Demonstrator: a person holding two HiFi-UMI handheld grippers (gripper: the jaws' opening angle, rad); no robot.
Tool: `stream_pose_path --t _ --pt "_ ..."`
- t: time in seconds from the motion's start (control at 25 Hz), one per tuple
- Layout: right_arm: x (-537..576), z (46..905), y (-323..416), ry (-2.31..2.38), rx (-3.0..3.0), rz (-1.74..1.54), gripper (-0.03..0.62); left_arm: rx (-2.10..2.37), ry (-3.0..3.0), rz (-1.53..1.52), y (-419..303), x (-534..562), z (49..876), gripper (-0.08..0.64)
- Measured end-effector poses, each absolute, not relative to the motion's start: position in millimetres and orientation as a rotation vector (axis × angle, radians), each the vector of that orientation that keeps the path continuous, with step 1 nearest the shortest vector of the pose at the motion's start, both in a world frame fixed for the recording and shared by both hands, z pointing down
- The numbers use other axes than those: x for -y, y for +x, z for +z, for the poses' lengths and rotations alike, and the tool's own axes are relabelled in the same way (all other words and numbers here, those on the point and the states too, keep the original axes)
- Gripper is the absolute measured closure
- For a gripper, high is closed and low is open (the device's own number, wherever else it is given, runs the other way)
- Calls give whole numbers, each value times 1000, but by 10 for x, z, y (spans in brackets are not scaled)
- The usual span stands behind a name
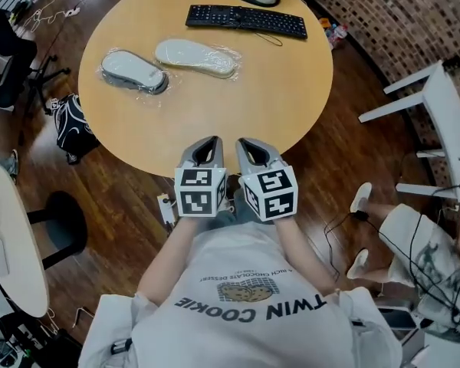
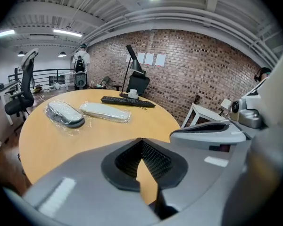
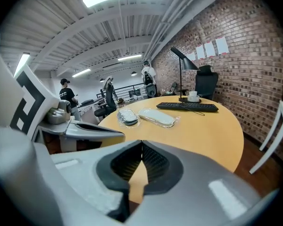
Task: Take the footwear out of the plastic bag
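head view: on the tabletop a bagged grey slipper lies at 10 o'clock, a bagged white slipper just beside it at 11, a keyboard at 12. at the 6 o'clock edge, left tongs and right tongs sit together, both closed and empty.

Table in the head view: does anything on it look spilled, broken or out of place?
Nothing stands out. The wrapped grey slipper and wrapped pale slipper lie side by side on the table, the keyboard flat at its far edge. No spill or damage shows.
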State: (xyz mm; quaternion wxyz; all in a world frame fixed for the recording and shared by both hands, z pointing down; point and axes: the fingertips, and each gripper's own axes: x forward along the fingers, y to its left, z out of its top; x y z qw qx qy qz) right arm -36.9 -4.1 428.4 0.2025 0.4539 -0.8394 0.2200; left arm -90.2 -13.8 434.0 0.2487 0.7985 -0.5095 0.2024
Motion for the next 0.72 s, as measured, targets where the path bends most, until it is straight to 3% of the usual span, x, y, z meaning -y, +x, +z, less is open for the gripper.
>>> stream_pose_path --t 0.72 --pt "1808 4637 -116 1038 2461 743 584 1559 2102 741 -1131 1796 4454 557"
